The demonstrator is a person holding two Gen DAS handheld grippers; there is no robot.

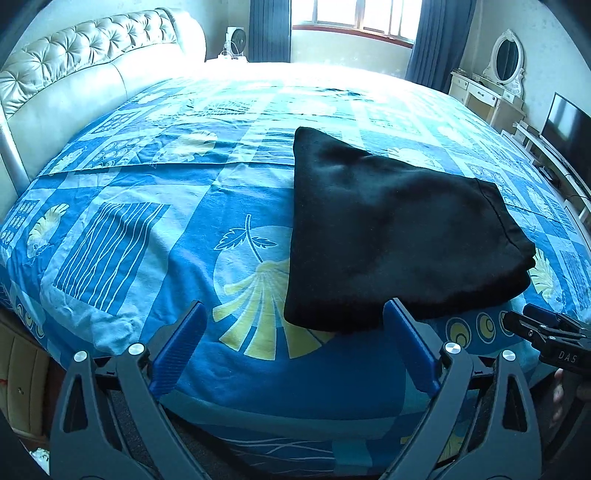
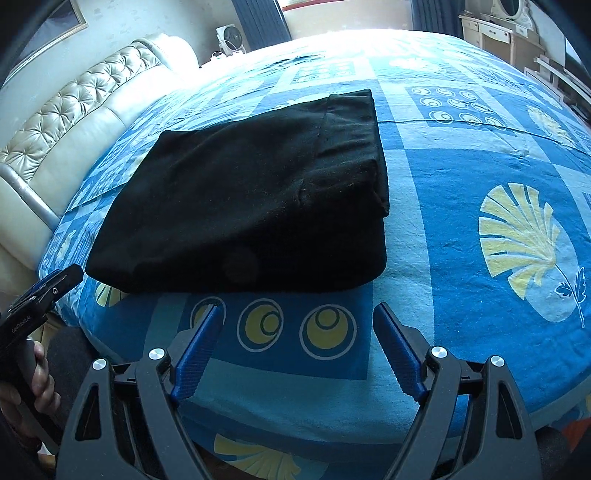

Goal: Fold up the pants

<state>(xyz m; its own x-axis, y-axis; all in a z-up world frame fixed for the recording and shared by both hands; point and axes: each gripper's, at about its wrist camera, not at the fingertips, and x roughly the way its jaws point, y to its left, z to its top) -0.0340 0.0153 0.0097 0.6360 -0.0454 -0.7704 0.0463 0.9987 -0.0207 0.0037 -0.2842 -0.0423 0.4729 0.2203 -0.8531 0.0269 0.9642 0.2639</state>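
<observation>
Folding looks finished: the black knit pants [image 2: 243, 199] lie in a compact stack on the blue patterned bedsheet [image 2: 461, 177]. The left gripper [image 1: 293, 332] and right gripper [image 2: 297, 332] hover nearby, spread and empty (perhaps only smoothing remains).

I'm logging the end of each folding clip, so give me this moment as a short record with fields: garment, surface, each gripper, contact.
garment: black pants, folded into a compact stack, lying flat
surface: bed with blue patterned sheet
left gripper: open, empty, at the near edge of the bed, short of the pants
right gripper: open, empty, also short of the pants
contact: neither gripper touches the pants
background: tufted headboard, window, dressing table
task state: fold looks finished
</observation>
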